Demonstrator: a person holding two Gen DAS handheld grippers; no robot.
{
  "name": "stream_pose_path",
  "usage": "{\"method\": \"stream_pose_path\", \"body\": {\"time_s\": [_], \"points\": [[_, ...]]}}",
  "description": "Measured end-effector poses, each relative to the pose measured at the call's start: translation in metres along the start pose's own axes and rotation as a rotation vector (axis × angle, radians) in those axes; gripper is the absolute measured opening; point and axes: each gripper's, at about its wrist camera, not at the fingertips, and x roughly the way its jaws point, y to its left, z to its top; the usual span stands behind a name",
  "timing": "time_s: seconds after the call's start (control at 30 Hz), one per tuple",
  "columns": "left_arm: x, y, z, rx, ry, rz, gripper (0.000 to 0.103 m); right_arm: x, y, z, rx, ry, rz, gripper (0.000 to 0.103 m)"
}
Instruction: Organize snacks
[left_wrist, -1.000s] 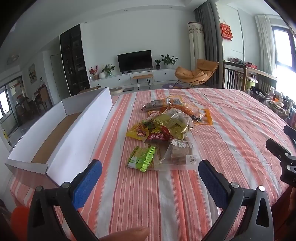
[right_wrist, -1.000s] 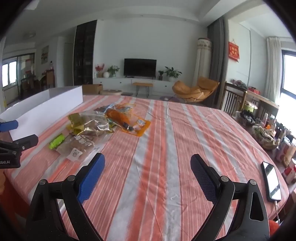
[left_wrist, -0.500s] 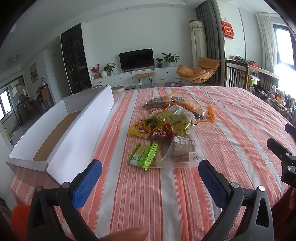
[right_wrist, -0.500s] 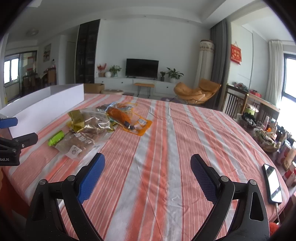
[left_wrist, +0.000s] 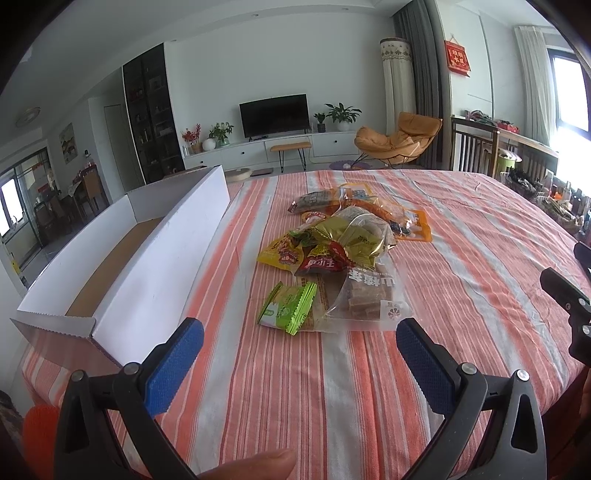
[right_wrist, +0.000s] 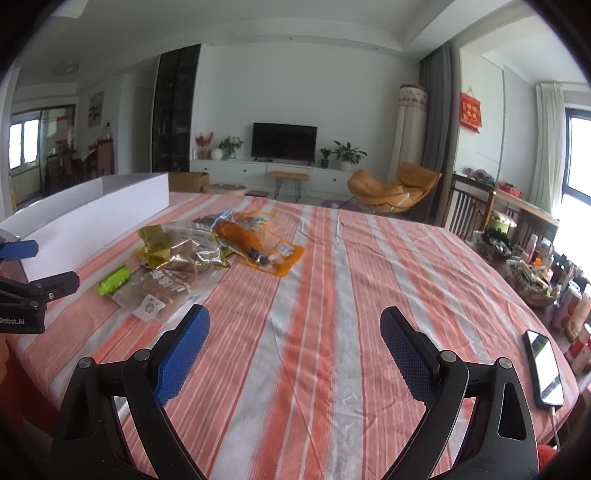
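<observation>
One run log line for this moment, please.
left gripper: open, empty | right gripper: open, empty | snacks: piled on table | box: empty

The round table's cloth is showing orange-red, white and grey stripes. The long open cardboard box is showing white walls and a brown floor. The small crimped packet is displaying bright green with white. The flat pouch is showing orange edging, and the crumpled wrappers are showing gold. The gripper pads are showing textured blue on black frames.
</observation>
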Motion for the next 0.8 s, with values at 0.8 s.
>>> {"method": "stream_pose_path", "body": {"time_s": [0.8], "points": [[0.021,0.017,-0.017,-0.02,0.088,0.003,0.103,0.012,0.011,-0.01,-0.035,0.076,0.028,0.096]]}}
